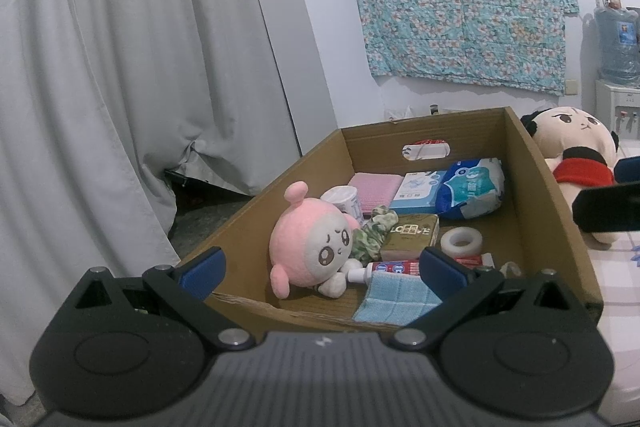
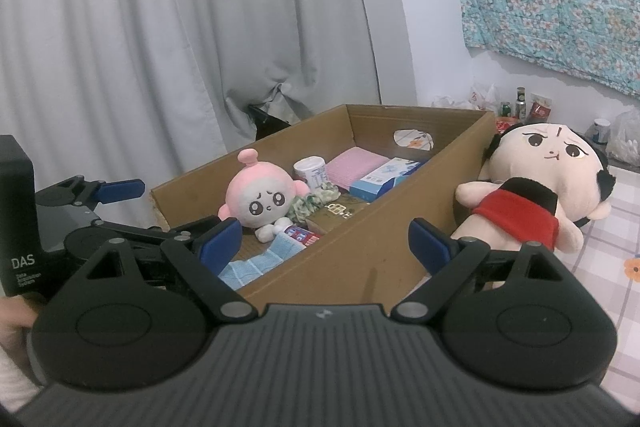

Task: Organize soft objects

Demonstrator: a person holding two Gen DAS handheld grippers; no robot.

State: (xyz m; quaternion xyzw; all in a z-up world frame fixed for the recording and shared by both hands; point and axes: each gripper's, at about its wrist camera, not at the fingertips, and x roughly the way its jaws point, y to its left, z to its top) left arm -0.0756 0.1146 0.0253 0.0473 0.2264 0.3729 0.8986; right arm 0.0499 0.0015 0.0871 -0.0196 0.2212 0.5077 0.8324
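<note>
Both tongs released, near the box.
Left tongs (image 1: pixel 322 269) and right tongs (image 2: pixel 326 245) empty; pink plush (image 1: pixel 310 247) inside cardboard box (image 1: pixel 532 195), big doll (image 2: pixel 532 187) right, outside.

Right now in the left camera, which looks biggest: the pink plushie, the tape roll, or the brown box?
1. Brown box, by far
2. Pink plushie
3. Tape roll, smallest

- The right gripper (image 2: pixel 326 241) was held with its jaws wide apart and nothing between them, above the near wall of a cardboard box (image 2: pixel 360 255).
- A pink plush toy (image 2: pixel 260 193) was seen inside the box, beside a blue cloth (image 2: pixel 260 259).
- A large doll (image 2: pixel 536 183) lay outside the box, against its right wall.
- The left gripper (image 2: pixel 160 207) was seen at left, jaws apart.
</note>
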